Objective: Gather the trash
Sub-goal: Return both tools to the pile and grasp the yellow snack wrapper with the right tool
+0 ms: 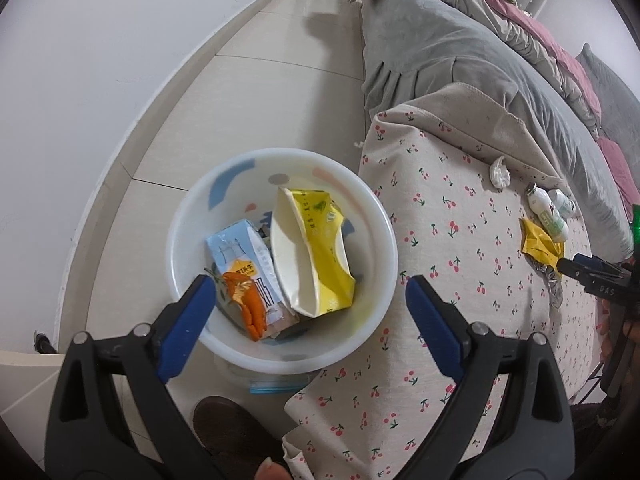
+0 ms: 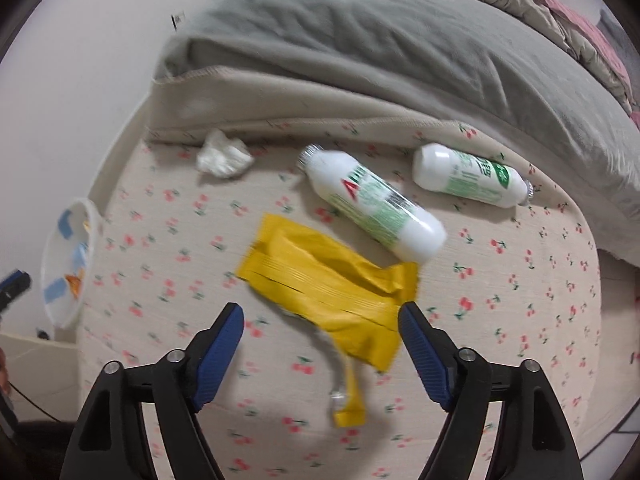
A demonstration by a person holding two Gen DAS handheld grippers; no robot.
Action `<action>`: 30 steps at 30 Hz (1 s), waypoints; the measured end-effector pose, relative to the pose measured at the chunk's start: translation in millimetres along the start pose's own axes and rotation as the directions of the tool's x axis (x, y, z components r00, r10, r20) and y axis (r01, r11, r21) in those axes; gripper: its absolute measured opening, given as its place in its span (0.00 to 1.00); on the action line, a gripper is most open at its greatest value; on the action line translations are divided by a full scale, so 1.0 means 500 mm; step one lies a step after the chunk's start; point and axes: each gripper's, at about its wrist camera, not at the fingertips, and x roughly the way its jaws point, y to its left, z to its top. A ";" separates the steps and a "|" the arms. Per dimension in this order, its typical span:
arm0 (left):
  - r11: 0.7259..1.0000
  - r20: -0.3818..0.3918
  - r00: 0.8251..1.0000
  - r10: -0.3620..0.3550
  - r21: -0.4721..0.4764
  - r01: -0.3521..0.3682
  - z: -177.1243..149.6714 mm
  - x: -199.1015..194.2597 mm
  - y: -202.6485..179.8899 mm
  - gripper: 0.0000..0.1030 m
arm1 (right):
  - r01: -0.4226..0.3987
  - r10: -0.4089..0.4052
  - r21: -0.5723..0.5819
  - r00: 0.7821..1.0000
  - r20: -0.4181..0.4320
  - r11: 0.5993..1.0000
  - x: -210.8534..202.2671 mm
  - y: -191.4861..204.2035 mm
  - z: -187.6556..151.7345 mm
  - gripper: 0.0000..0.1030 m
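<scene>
Jaws wide apart and empty, the left gripper (image 1: 308, 308) hangs over one white bin (image 1: 180, 216) on a pale tiled floor (image 1: 256, 92); inside lie one blue carton (image 1: 240, 256), one crushed yellow-and-white paper cup (image 1: 312, 248) and an orange wrapper (image 1: 250, 304), their print unreadable. The right gripper (image 2: 320, 328), jaws likewise spread and holding nothing, hovers above one yellow wrapper (image 2: 320, 280), two white bottles (image 2: 372, 204) with blurred green labels and one crumpled tissue (image 2: 224, 158) on a cherry-print bedsheet (image 2: 520, 300).
</scene>
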 end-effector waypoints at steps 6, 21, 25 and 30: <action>1.000 -0.012 1.000 -0.013 -0.012 0.012 0.001 0.007 -0.009 0.93 | 0.042 -0.043 -0.009 0.996 -0.074 0.999 0.049 -0.026 -0.003 0.80; 0.999 -0.035 0.999 -0.017 0.049 0.019 0.003 0.029 -0.076 0.93 | 0.025 -0.022 0.026 0.996 -0.090 0.999 0.091 -0.047 0.005 0.84; 0.996 -0.038 0.999 -0.014 0.086 0.017 0.007 0.038 -0.112 0.93 | 0.023 -0.021 0.025 0.997 -0.077 0.999 0.084 -0.048 -0.001 0.82; 0.990 -0.029 1.000 -0.006 0.141 0.010 0.020 0.055 -0.170 0.93 | -0.008 0.008 0.010 0.998 -0.059 1.000 0.070 -0.031 -0.009 0.56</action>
